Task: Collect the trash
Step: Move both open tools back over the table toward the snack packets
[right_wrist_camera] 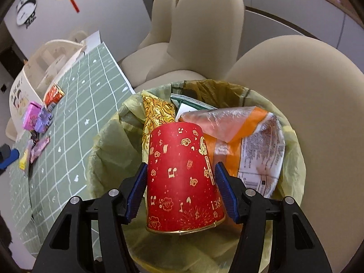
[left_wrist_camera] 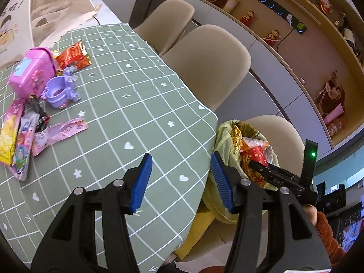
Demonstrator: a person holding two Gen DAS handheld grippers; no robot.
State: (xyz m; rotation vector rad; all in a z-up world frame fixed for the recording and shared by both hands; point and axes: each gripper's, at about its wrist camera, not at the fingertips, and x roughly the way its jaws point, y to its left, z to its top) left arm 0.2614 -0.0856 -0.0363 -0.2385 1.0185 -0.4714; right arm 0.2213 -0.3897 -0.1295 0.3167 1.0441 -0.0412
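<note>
My right gripper (right_wrist_camera: 180,183) is shut on a red paper cup (right_wrist_camera: 182,177) with gold print. The cup is held upside down over a bin lined with a yellow-green bag (right_wrist_camera: 109,141). In the bin lie a gold wrapper (right_wrist_camera: 157,111) and an orange-and-clear bag (right_wrist_camera: 250,136). My left gripper (left_wrist_camera: 182,159) hangs open over the table's near edge, nothing between its blue pads. In the left wrist view the bin (left_wrist_camera: 225,141) and the cup (left_wrist_camera: 256,155) show at the right. Pink wrappers (left_wrist_camera: 59,132), a yellow packet (left_wrist_camera: 8,141) and a red wrapper (left_wrist_camera: 72,55) lie on the green checked tablecloth (left_wrist_camera: 136,104).
A pink toy case (left_wrist_camera: 31,70) and a purple toy (left_wrist_camera: 61,88) stand among the wrappers. Beige chairs (left_wrist_camera: 204,63) line the table's far side, and the bin sits on another chair (right_wrist_camera: 295,113). A white rack (left_wrist_camera: 56,11) stands at the table's far end. Shelves with ornaments (left_wrist_camera: 329,95) fill the right wall.
</note>
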